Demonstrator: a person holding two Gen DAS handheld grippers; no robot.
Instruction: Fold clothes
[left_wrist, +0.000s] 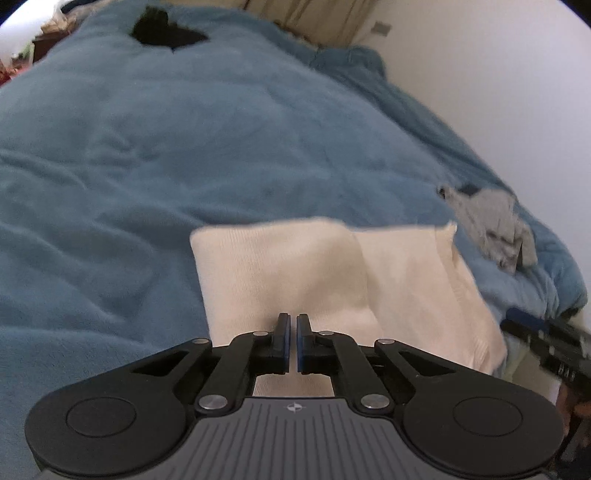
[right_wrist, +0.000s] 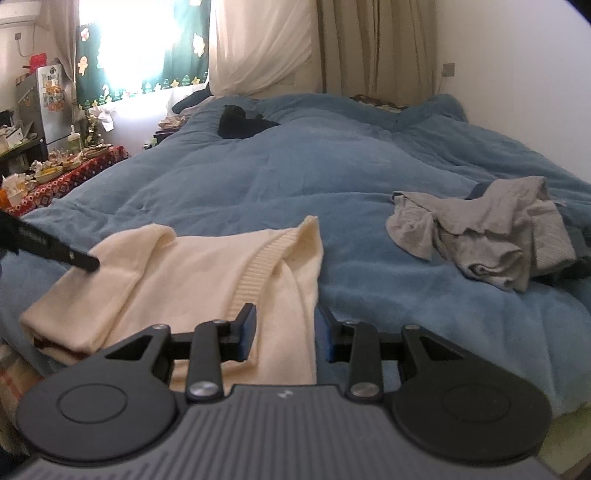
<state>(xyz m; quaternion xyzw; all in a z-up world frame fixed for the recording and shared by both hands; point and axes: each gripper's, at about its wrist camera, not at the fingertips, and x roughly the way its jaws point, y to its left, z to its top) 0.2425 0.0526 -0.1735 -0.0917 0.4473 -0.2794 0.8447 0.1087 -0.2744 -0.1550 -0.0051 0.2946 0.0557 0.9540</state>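
Cream sweater (right_wrist: 192, 266) on blue blanket (left_wrist: 184, 147) | left tool (left_wrist: 292, 343) closed, empty | right tool (right_wrist: 284, 332) parted over sweater | lettering unreadable

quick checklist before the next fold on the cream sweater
1. Cream knit sweater lies on the blue fleece blanket: ok.
2. Left tongs shut, no cloth visibly pinched: ok.
3. Right tongs open, straddling the sweater's right edge, not pressing it: ok.
4. Left side already folded over: ok.
5. Crumpled grey garment apart from the sweater: ok.
6. Sweater's near hem, hidden by the tongs: cannot tell.
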